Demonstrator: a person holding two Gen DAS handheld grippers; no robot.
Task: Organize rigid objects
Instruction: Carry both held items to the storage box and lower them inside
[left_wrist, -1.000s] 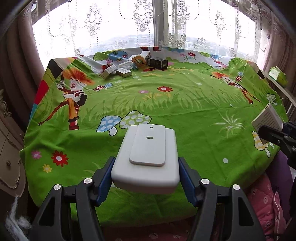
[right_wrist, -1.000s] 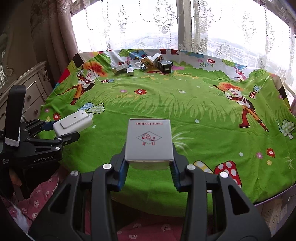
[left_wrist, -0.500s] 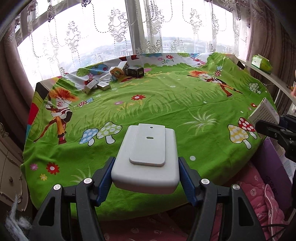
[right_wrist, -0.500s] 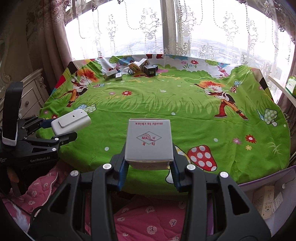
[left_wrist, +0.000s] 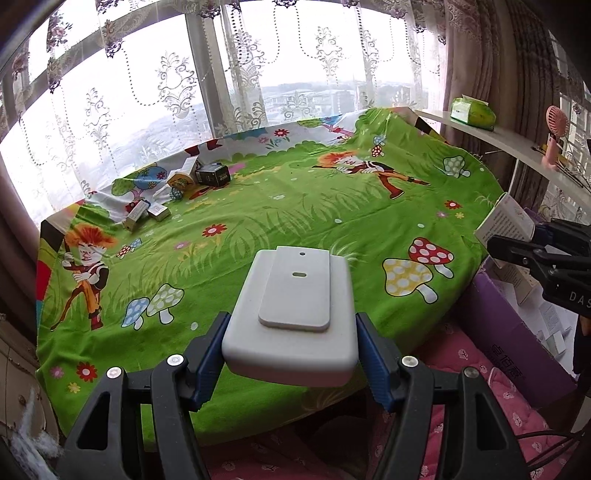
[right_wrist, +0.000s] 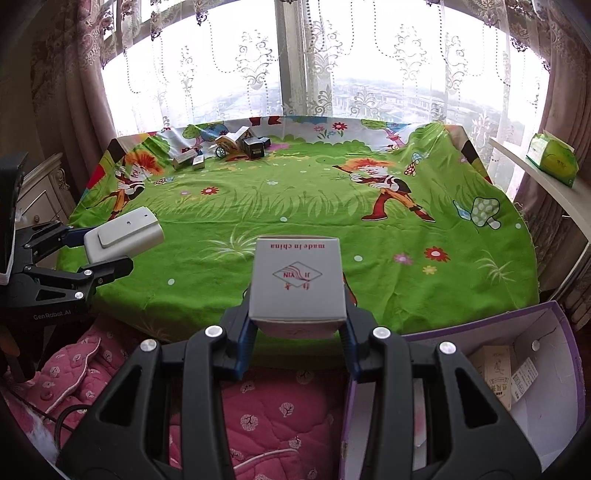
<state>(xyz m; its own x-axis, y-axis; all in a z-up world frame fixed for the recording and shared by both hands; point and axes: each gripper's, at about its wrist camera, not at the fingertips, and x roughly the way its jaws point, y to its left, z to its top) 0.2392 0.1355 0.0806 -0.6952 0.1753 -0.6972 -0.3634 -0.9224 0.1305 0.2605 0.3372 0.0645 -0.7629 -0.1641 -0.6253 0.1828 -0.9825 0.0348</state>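
My left gripper (left_wrist: 291, 354) is shut on a white plastic device (left_wrist: 295, 310) with a raised flat plate on top, held above the table's near edge; it also shows in the right wrist view (right_wrist: 123, 234). My right gripper (right_wrist: 295, 325) is shut on a grey cardboard box (right_wrist: 297, 282) printed "made in china", held off the table's near edge; it shows in the left wrist view (left_wrist: 504, 221). Several small boxes (left_wrist: 184, 188) lie in a cluster at the far left of the table, also in the right wrist view (right_wrist: 229, 147).
The table wears a green cartoon cloth (left_wrist: 295, 206). A purple open box (right_wrist: 517, 376) with small cartons inside stands below the table's near right edge, also in the left wrist view (left_wrist: 517, 332). A pink quilt (right_wrist: 266, 413) lies below. A shelf holds a green tissue pack (right_wrist: 552, 158).
Both grippers have drawn back from the table and swung right with their loads. The purple box has come into view under the right gripper.
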